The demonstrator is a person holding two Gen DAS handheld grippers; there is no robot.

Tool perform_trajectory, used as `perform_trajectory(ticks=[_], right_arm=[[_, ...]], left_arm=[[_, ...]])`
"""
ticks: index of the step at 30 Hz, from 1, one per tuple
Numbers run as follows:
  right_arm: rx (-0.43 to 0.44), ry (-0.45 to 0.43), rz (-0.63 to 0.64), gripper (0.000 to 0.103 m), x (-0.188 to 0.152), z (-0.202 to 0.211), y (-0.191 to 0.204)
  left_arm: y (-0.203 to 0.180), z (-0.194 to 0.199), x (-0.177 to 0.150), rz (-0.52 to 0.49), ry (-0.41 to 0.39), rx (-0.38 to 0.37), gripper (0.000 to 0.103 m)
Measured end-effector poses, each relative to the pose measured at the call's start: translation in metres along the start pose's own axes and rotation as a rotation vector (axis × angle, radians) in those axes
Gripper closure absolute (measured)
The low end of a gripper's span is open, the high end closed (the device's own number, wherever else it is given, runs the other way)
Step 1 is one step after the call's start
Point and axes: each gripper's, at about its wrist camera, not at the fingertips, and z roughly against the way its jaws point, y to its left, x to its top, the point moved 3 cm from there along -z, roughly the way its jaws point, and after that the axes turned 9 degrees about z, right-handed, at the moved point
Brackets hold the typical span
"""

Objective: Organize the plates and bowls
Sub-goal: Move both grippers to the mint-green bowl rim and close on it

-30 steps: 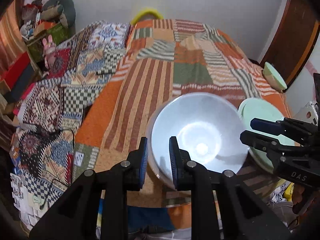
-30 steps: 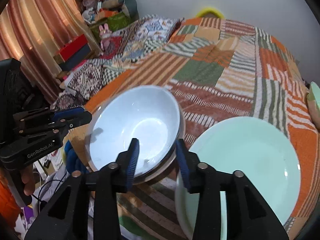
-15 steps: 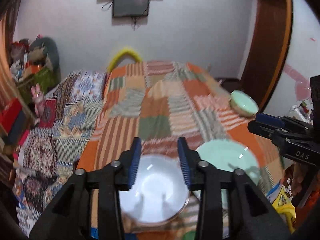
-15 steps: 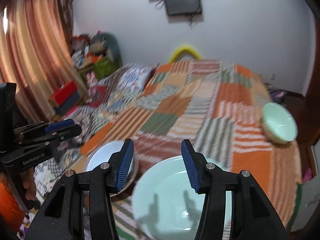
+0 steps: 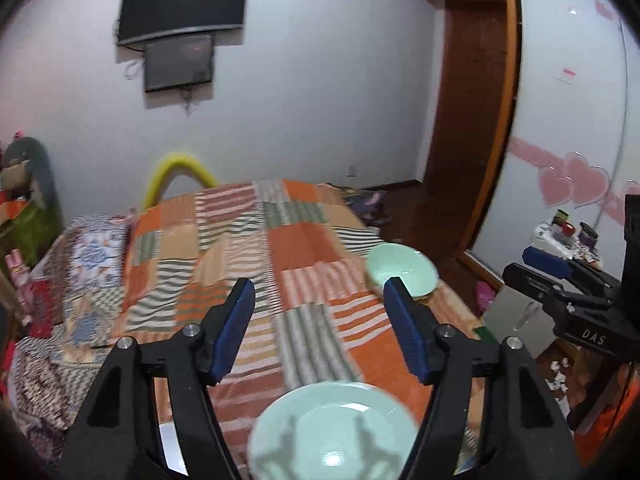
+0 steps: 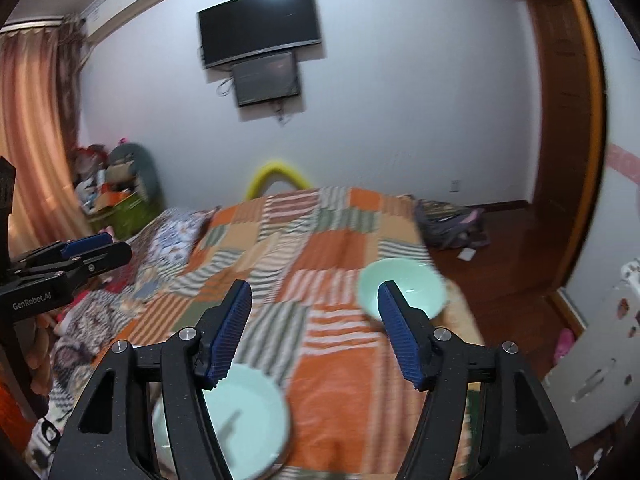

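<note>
A pale green plate [image 5: 334, 430] lies on the patchwork bed near its front edge; it also shows in the right wrist view [image 6: 244, 412]. A pale green bowl [image 5: 402, 270] sits at the bed's right edge, also in the right wrist view [image 6: 402, 288]. A sliver of a white bowl [image 5: 172, 450] shows at lower left behind the left finger. My left gripper [image 5: 320, 328] is open and empty, raised above the plate. My right gripper [image 6: 314, 330] is open and empty, raised above the bed; it shows from the side in the left wrist view [image 5: 560, 276].
The patchwork bedspread [image 5: 248, 264] covers the bed. A TV [image 5: 182, 2] hangs on the far wall. A wooden door frame [image 5: 472, 120] stands right. Clutter and toys [image 6: 108, 188] pile at the left. A bag [image 6: 448, 224] lies on the floor.
Both grippers have lifted and tilted up away from the white bowl and opened wide. The views now look across the bed toward the far wall.
</note>
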Motion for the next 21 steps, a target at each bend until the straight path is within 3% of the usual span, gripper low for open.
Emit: perform_trajectory(ticks=[4, 8, 16, 21], right_arm=[[-0.051, 0.008, -0.022, 0.040, -0.001, -0.002, -0.031], [-0.085, 0.015, -0.065, 0.029, -0.008, -0.012, -0.056], [-0.107, 0.099, -0.117, 0.029, -0.026, -0.057, -0.096], [-0.100, 0.149, -0.166, 0.035, -0.038, -0.091, -0.118]], left_arm=[[-0.026, -0.040, 0.011, 0.012, 0.068, -0.046, 0.034], [-0.041, -0.084, 0.016, 0.036, 0.132, -0.074, 0.029], [-0.052, -0.174, 0.011, 0.048, 0.206, -0.041, 0.029], [-0.051, -0.228, -0.001, 0.069, 0.281, -0.045, 0.046]])
